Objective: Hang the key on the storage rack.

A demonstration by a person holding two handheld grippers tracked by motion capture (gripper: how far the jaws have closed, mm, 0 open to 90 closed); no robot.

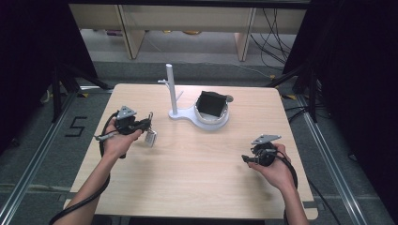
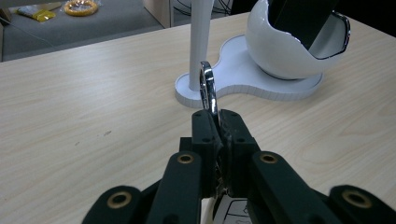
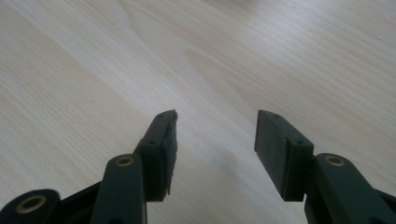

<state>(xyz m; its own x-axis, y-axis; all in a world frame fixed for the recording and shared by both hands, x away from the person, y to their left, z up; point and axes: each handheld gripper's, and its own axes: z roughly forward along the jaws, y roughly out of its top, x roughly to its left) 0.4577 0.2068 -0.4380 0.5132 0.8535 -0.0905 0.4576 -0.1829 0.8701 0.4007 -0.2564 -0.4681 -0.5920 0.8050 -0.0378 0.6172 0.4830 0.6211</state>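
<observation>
My left gripper (image 2: 218, 116) is shut on a silver key ring (image 2: 208, 88), which stands upright out of the closed jaws. In the high view the left gripper (image 1: 148, 123) hovers over the table's left part, and a silvery key fob (image 1: 150, 138) hangs below it. Just beyond the ring is a white stand with an upright pole (image 2: 201, 37) and a white bowl (image 2: 280, 56) holding a black object (image 2: 303, 18). The stand (image 1: 172, 89) sits at the table's far middle. My right gripper (image 3: 215, 122) is open over bare wood, at the table's right (image 1: 245, 158).
The light wooden table (image 1: 197, 183) carries the stand's flat base (image 1: 185, 114) and its bowl (image 1: 213, 119). Black stands and cables line the floor on both sides. Shelving legs stand behind the table.
</observation>
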